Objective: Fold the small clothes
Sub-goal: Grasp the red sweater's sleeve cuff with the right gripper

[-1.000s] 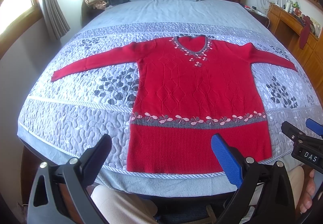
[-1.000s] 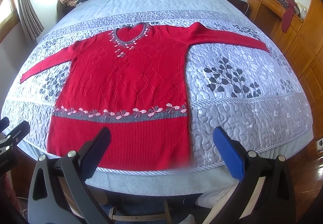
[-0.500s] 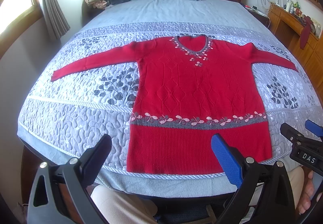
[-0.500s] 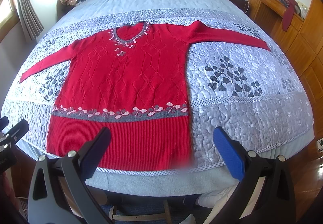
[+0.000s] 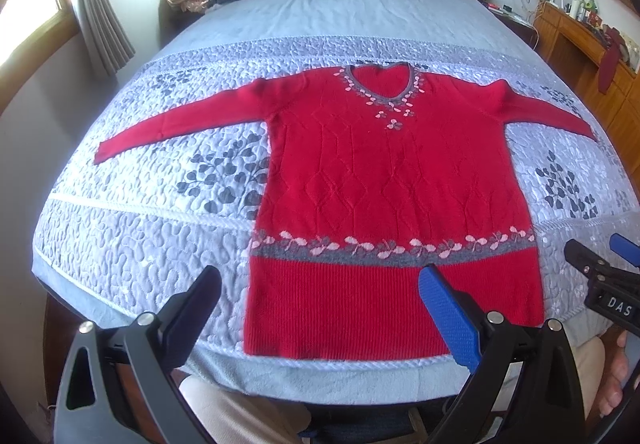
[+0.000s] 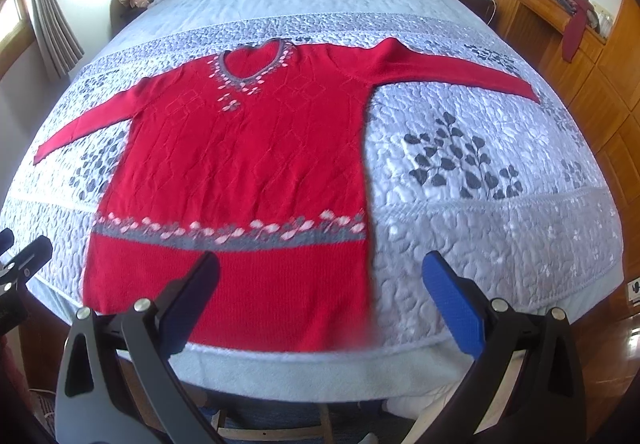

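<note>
both the left gripper (image 5: pixel 320 308) and right gripper (image 6: pixel 322 292) hover spread wide, empty, red sweater (image 5: pixel 392 179) flat just ahead on the quilt (image 5: pixel 132 244).

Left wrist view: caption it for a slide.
Open left gripper hovers near hem of red sweater spread flat on quilted bed.
</note>
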Demonstrator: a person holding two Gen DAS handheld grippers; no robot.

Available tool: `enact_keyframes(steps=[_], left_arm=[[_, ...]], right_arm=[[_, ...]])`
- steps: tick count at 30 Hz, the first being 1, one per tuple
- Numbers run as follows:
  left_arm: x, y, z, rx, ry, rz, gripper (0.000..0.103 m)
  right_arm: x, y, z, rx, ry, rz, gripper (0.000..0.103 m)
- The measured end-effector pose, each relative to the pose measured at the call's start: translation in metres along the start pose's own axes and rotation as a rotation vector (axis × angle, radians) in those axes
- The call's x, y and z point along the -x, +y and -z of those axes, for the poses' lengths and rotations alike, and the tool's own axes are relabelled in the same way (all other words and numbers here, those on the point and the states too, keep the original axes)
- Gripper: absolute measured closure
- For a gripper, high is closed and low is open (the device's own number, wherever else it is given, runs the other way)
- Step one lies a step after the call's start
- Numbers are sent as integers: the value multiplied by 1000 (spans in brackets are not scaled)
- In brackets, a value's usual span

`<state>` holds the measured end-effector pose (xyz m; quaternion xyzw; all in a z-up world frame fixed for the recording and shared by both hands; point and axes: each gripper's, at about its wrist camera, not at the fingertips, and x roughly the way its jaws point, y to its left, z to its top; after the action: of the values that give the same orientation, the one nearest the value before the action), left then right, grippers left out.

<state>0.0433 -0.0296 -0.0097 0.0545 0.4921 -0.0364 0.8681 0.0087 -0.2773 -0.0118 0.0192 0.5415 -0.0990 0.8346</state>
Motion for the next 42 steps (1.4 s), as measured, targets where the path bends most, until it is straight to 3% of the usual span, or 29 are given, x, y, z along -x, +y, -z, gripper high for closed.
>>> enact_keyframes(steps=[4, 8, 12, 16, 20, 22, 28, 36, 38, 40, 41, 42], left_arm=[[-25, -21, -32, -8, 17, -1, 4], [-64, -68, -88, -43, 28, 19, 4], [-107, -123, -139, -80, 28, 44, 4], [-149, -177, -183, -70, 40, 113, 4], [-179, -218, -215, -85, 36, 117, 4], [-190, -230, -226, -81, 39, 119, 4], [-228, -282, -261, -75, 71, 135, 4], [-246, -300, -266, -79, 78, 129, 4], [-249, -294, -263, -83, 78, 117, 4], [-251, -284, -261, -80, 82, 99, 4], [-253, -277, -260, -68, 86, 89, 4], [-255, -268, -260, -54, 93, 82, 4]], right_arm=[[-28, -48, -34, -77, -6, -9, 3], [-58, -103, -73, -113, -10, 40, 3], [-90, -182, -124, -178, -31, 61, 3], [-143, -287, -173, -304, 31, 90, 3], [-185, -368, -207, -353, 91, 146, 3], [-210, -396, -216, -370, 124, 132, 3], [-259, -436, -234, -418, 166, 1, 3], [-294, -462, -244, -510, 216, -80, 4], [-295, -470, -243, -560, 195, -102, 8], [-294, -472, -241, -569, 194, -50, 39], [-292, -471, -242, -557, 185, -45, 43], [-288, -470, -242, -549, 175, -49, 60]])
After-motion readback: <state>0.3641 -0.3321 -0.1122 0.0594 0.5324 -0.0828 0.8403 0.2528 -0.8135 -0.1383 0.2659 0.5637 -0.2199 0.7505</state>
